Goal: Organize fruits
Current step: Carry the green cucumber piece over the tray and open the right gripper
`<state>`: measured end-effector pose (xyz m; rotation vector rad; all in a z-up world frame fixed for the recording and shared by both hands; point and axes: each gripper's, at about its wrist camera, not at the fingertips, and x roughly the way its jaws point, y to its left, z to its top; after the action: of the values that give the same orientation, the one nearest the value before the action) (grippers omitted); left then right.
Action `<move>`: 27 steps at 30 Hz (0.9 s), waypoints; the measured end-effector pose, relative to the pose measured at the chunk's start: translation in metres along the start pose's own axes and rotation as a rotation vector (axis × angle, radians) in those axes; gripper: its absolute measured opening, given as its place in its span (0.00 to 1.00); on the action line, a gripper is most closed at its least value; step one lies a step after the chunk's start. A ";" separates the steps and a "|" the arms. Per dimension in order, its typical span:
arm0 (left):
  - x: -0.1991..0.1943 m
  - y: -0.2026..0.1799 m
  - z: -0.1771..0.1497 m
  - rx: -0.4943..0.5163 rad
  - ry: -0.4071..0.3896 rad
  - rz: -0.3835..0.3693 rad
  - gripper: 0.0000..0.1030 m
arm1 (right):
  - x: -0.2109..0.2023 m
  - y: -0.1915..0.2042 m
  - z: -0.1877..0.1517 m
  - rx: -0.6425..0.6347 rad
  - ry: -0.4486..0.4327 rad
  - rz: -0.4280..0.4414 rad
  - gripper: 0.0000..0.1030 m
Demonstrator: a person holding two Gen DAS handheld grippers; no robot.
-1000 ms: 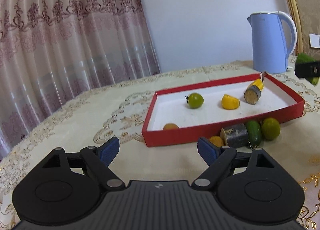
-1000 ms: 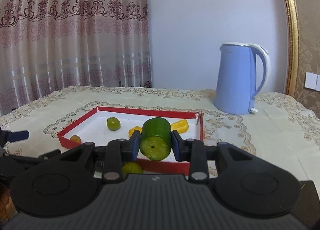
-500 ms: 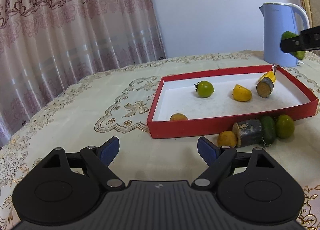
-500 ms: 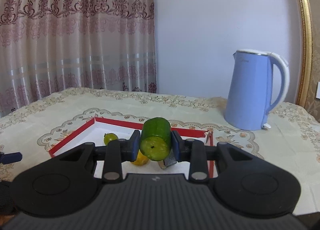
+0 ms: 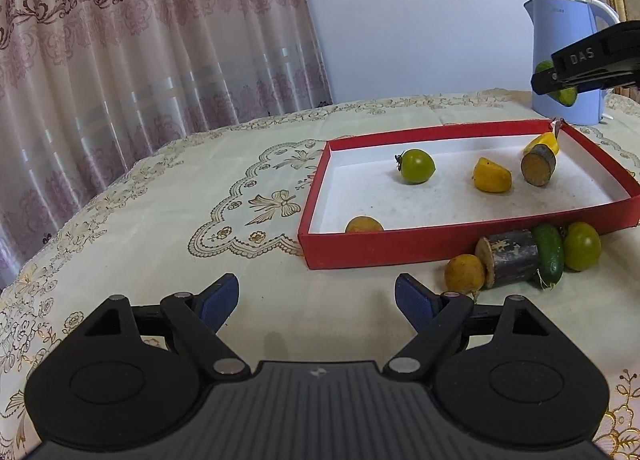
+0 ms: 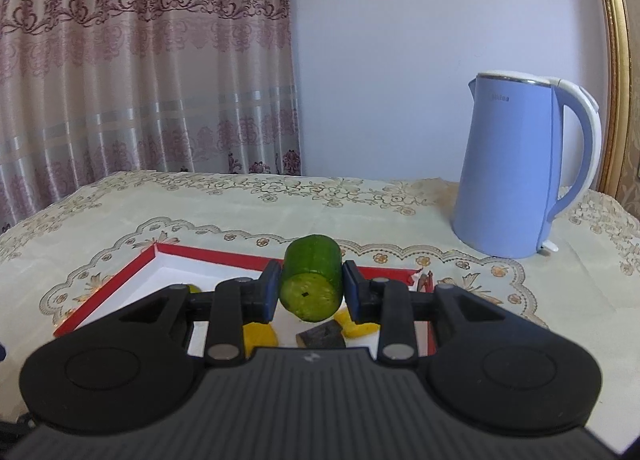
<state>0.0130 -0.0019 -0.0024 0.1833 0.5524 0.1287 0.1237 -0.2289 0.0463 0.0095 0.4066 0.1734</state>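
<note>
Cucumber chunk (image 6: 311,278) clamped between right tongs (image 6: 311,287), held above red tray (image 6: 120,276), cut face toward camera. Kettle (image 6: 516,168) ahead-right of them. Left tongs (image 5: 317,298) spread wide, nothing between, over table (image 5: 160,220). Loose fruit pile (image 5: 524,256) ahead-right of left tongs, touching tray front wall. Green tomato (image 5: 417,166) inside tray.

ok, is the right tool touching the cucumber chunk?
Touching. The right wrist view shows the right tool with both pads pressed against the cucumber chunk, holding it above the red tray.

the right claw (image 6: 311,287) has carried the cucumber piece (image 6: 312,278) over the red tray (image 6: 120,280)
</note>
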 end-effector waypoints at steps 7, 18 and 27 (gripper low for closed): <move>0.001 0.001 -0.001 0.005 0.005 0.004 0.83 | 0.024 -0.001 -0.004 0.009 0.038 -0.010 0.30; 0.003 0.003 -0.002 0.013 0.012 0.006 0.83 | 0.062 0.005 -0.012 -0.009 0.114 -0.023 0.30; 0.002 0.004 -0.002 0.014 0.005 0.012 0.83 | 0.072 0.004 -0.013 0.015 0.133 -0.021 0.30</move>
<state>0.0132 0.0026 -0.0044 0.2002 0.5572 0.1374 0.1831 -0.2129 0.0060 0.0080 0.5404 0.1505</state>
